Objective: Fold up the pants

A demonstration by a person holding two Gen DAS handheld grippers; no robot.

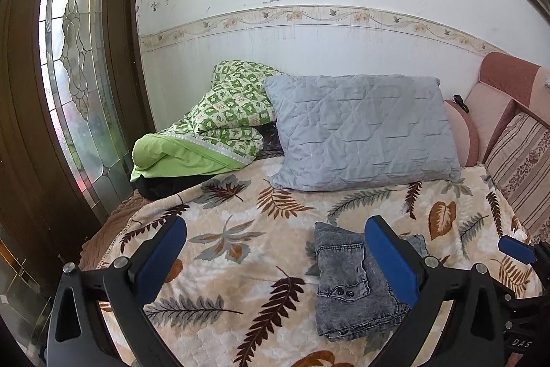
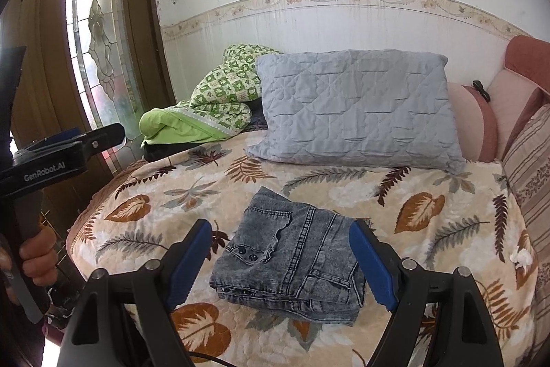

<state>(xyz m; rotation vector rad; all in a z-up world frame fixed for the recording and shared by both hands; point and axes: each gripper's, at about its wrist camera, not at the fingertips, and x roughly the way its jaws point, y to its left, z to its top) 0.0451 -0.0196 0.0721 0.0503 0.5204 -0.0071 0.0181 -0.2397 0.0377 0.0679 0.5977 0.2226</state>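
Note:
Grey washed-denim pants [image 2: 292,260] lie folded into a compact stack on the leaf-patterned bedspread [image 2: 429,205]; they also show in the left wrist view [image 1: 347,284]. My right gripper [image 2: 282,257] is open and empty, held above the stack with a blue pad on either side. My left gripper [image 1: 275,250] is open and empty, to the left of the pants over the bedspread [image 1: 223,229]. The left gripper also shows at the left edge of the right wrist view [image 2: 79,140], held in a hand.
A grey quilted pillow [image 2: 354,109] and a rumpled green patterned quilt [image 2: 213,98] lie at the head of the bed. A pink headboard [image 2: 515,85] and striped cushion [image 2: 529,167] stand at the right. A wooden door with leaded glass [image 2: 99,40] is at the left.

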